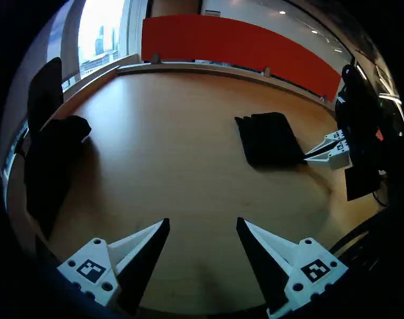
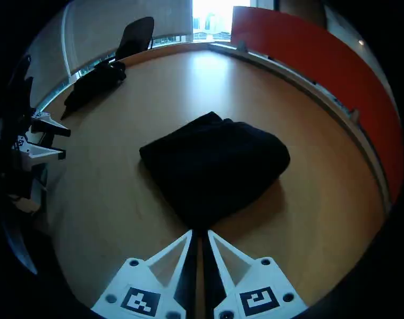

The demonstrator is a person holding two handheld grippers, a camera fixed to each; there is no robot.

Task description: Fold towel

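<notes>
A wooden table [image 1: 165, 159] is seen spread across both views. The dark towel [image 2: 215, 165], loosely bunched, is found dead ahead of the right gripper [image 2: 199, 236] at 12 o'clock, its near edge met by the tips. That gripper is nearly closed; whether cloth is caught cannot be told. In the left gripper view the towel lies at 2 o'clock, well apart, its long axis judged to run 11 to 5. The left gripper [image 1: 202, 234] is held wide and empty. The right is judged the nearer.
</notes>
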